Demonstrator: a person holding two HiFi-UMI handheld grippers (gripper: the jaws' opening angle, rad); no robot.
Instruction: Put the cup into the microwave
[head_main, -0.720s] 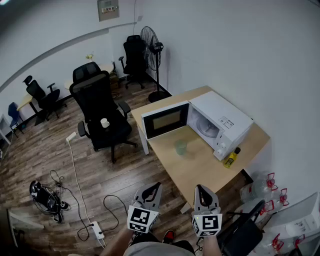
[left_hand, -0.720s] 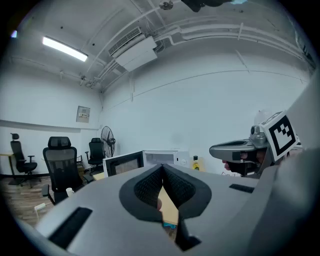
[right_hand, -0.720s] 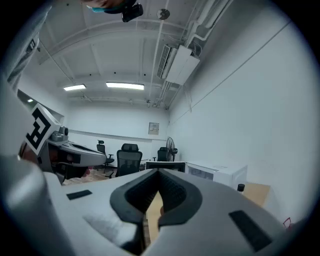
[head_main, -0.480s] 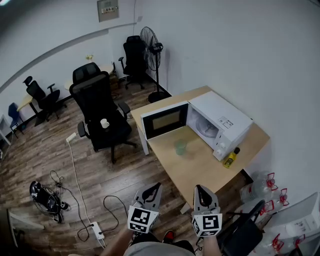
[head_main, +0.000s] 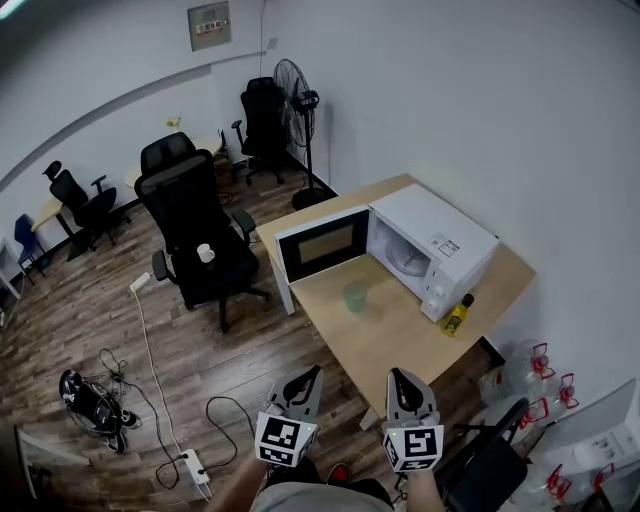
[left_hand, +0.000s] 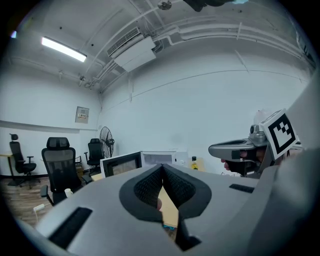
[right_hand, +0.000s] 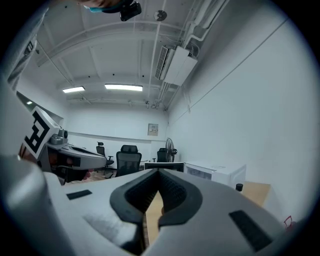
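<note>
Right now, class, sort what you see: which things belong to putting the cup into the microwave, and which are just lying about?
Job: cup; microwave, door open.
Lying about: yellow bottle; fan; office chair; white mug on its seat.

Microwave (head_main: 440, 240) on table (head_main: 400, 345), far right; its door (head_main: 318, 244) swung open leftward. Cup (head_main: 355, 297) on table before open cavity. Bottle (head_main: 458, 315) beside microwave's near corner. Office chair (head_main: 195, 220) left of table.
</note>
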